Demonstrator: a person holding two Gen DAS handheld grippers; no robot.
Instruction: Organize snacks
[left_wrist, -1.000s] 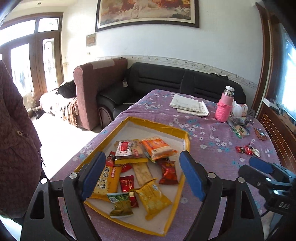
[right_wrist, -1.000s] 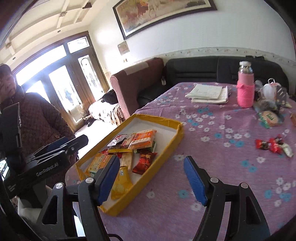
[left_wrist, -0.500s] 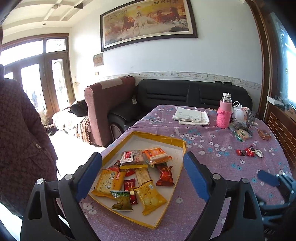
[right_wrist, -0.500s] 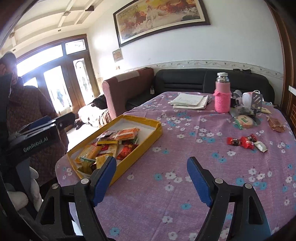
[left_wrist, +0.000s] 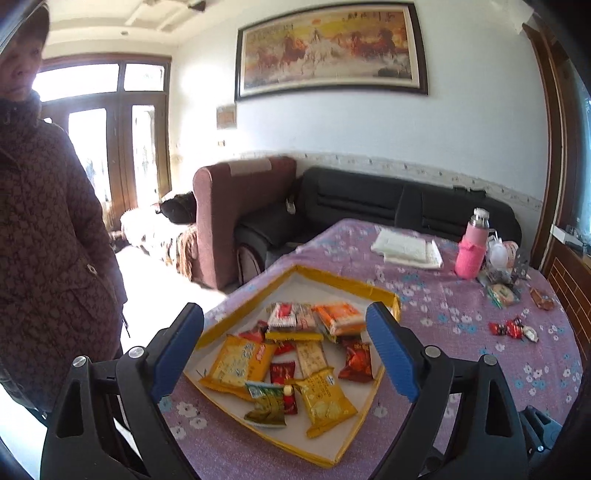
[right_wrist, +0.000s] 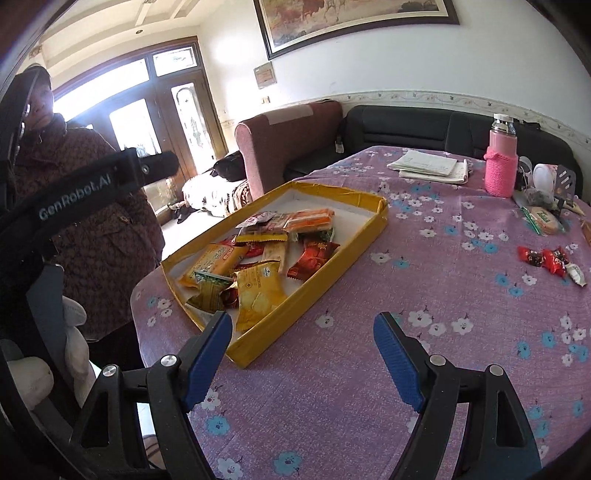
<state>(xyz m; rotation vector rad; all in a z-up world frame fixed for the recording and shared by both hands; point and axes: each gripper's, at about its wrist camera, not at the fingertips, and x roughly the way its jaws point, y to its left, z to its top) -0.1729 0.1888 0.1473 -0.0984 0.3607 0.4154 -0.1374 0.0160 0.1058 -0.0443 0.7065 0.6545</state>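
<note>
Both pulled back: each hand-held gripper (left_wrist: 284, 354) wide open, empty, tray (left_wrist: 343, 282) ahead.

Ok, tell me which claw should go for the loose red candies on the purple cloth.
Right, probably. The right claw hangs open and empty over bare purple flowered tablecloth, on the same side of the yellow-edged tray as the loose red-wrapped candies. The left claw, also open, frames the tray's snack packets.
</note>
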